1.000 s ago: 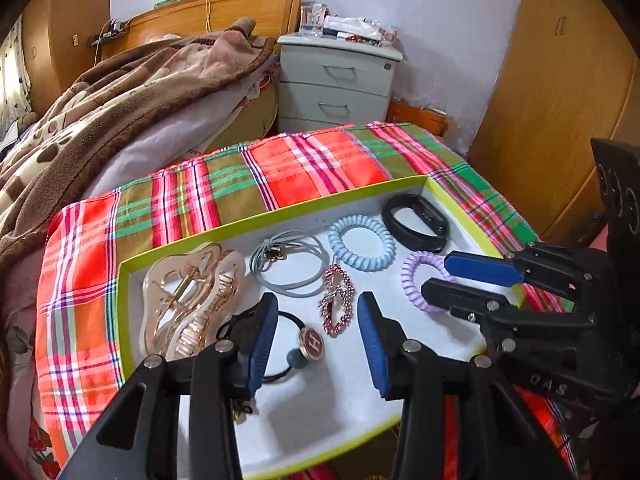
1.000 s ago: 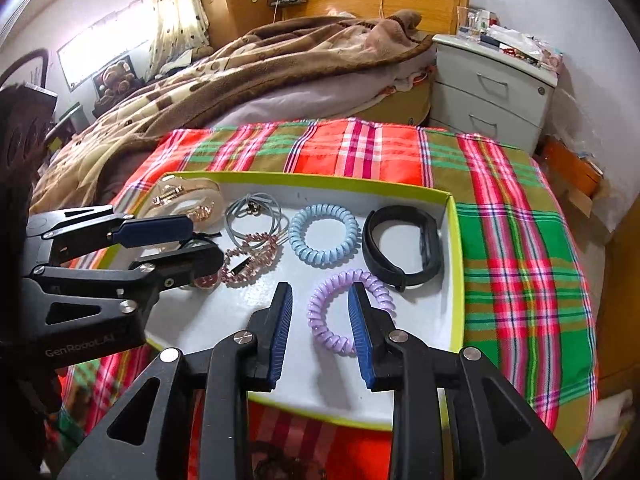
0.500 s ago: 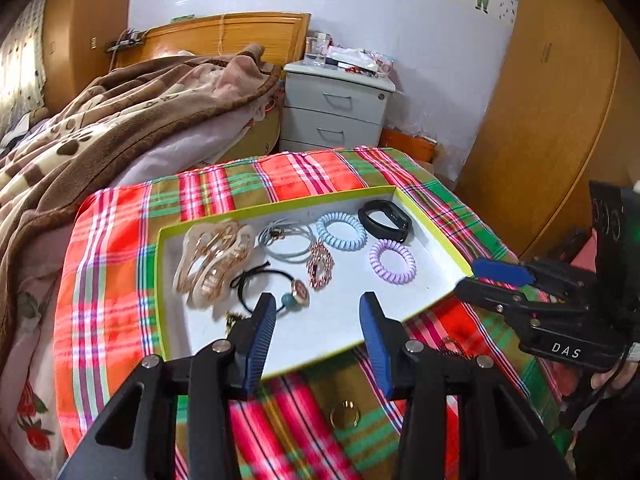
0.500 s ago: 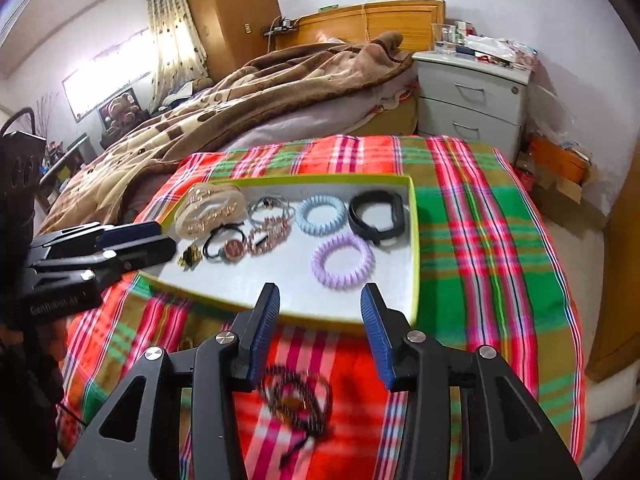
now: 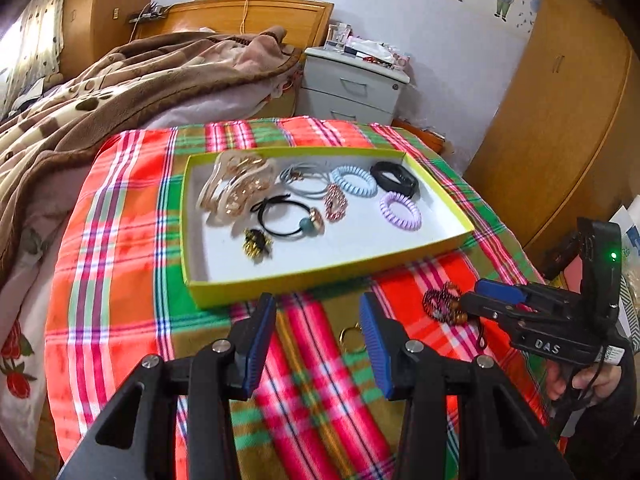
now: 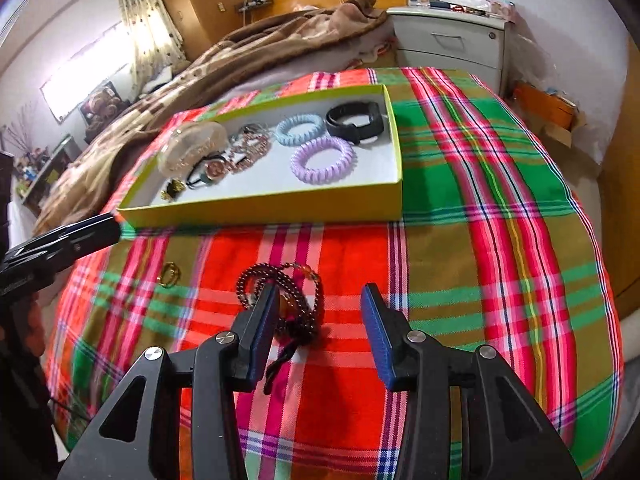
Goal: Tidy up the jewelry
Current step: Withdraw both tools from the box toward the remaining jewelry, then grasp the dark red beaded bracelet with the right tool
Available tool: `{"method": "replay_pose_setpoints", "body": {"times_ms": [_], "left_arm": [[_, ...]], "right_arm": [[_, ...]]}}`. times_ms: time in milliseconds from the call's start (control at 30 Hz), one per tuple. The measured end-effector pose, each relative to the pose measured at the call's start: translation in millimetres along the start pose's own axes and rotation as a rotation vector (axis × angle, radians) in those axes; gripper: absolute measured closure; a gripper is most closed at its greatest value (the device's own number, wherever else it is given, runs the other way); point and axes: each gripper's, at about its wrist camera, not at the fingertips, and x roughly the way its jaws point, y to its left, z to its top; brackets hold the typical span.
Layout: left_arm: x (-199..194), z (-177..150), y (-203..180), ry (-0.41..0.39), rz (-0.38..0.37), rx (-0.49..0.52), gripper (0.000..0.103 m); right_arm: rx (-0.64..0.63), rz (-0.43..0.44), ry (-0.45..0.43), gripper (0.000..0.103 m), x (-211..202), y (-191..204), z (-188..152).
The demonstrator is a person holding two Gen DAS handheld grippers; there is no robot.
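A yellow-green tray (image 5: 320, 276) on the plaid cloth holds a claw clip (image 5: 236, 188), a black hair tie (image 5: 288, 216), a blue spiral tie (image 5: 354, 181), a purple spiral tie (image 5: 400, 211) and a black band (image 5: 394, 179). Outside it, on the cloth, lie a dark red bead bracelet (image 6: 288, 284) and a gold ring (image 6: 170, 274). My right gripper (image 6: 320, 308) is open just over the bracelet, and its left finger covers part of the beads. My left gripper (image 5: 318, 320) is open and empty, in front of the tray. The gold ring (image 5: 352, 338) lies by its right finger.
The plaid cloth (image 6: 480, 240) drops away at its right and near edges. A bed with a brown blanket (image 5: 120, 92) lies behind on the left. A grey nightstand (image 5: 352, 88) and a wooden wardrobe (image 5: 560, 120) stand beyond. A hand (image 5: 580, 384) holds the right gripper.
Both grippers have drawn back from over the tray to the cloth in front of it. The right jaws widened and left the purple spiral tie lying in the tray. Bracelet and ring came into view.
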Motion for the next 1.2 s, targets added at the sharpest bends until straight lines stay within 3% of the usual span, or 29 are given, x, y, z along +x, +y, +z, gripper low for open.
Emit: {"method": "replay_pose_setpoints", "body": {"times_ms": [267,433,633,700,1200], "left_arm": [[2,-13,3,0.027,0.003,-0.009,0.058],[5,-19,2,0.049,-0.002,-0.006,0.058],[5,-24,-2,0.062,-0.012,-0.001,0.058],[6,-25,-4,0.066,-0.016,0.004,0.058],[18,-25,-14,0.098,-0.029,0.017,0.058]], "right_arm": [[-0.087,-0.052,0.012,0.06,0,16,-8],[-0.166,-0.131,0.02,0.065,0,29,-15],[-0.175,-0.126,0.024,0.079,-3,32,-17],[-0.173,-0.119,0.021,0.088,-4,32,-17],[-0.061,-0.06,-0.05,0.095,-18,16,-19]]}}
